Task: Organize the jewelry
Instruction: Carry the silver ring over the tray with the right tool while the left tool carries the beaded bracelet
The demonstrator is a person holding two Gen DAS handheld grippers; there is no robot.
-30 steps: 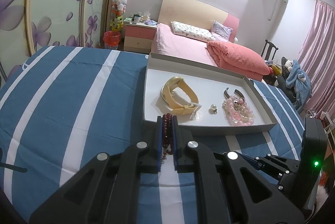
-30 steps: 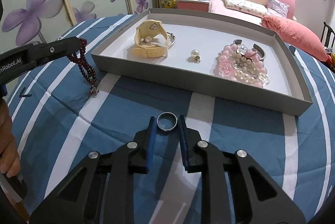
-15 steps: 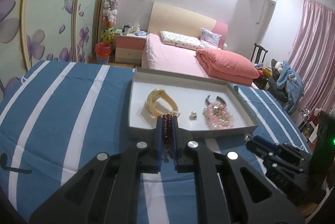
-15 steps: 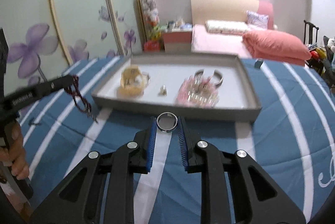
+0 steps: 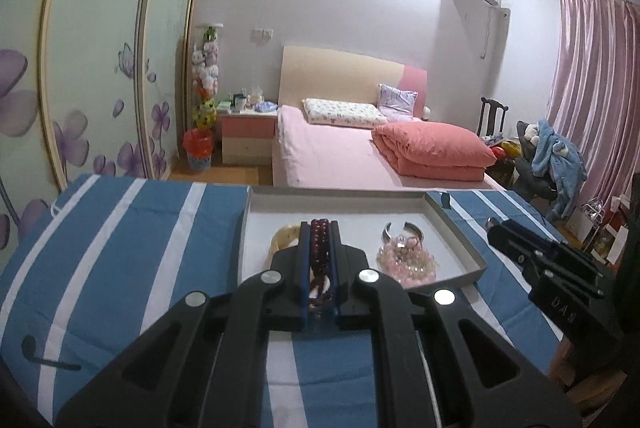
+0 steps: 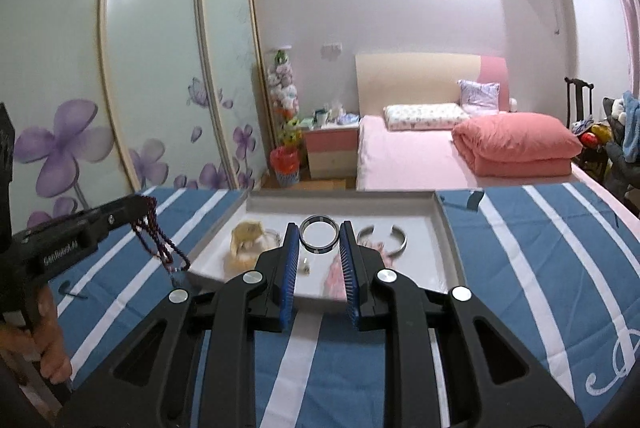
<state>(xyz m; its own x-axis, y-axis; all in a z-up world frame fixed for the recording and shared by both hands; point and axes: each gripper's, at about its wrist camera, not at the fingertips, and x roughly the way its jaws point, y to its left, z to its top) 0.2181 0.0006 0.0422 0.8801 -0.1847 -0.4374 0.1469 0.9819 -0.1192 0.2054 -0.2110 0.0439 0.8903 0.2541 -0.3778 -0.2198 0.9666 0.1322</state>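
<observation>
Gripping a string of dark red beads (image 5: 319, 248), your left gripper (image 5: 319, 228) is clamped on it, the loose end dangling below its tips. Your right gripper (image 6: 319, 234) pinches a metal ring (image 6: 318, 233) between its tips. Just ahead of both lies the gray tray (image 6: 448, 232), holding a cream watch (image 6: 247, 240), a silver cuff (image 6: 382, 238) and what look like pink beads (image 5: 406, 262).

Beyond your tabletop's blue striped cloth (image 5: 120, 248) stand a pink bed (image 5: 340, 156), a nightstand (image 5: 248, 136) and pink curtains (image 5: 596, 88).
</observation>
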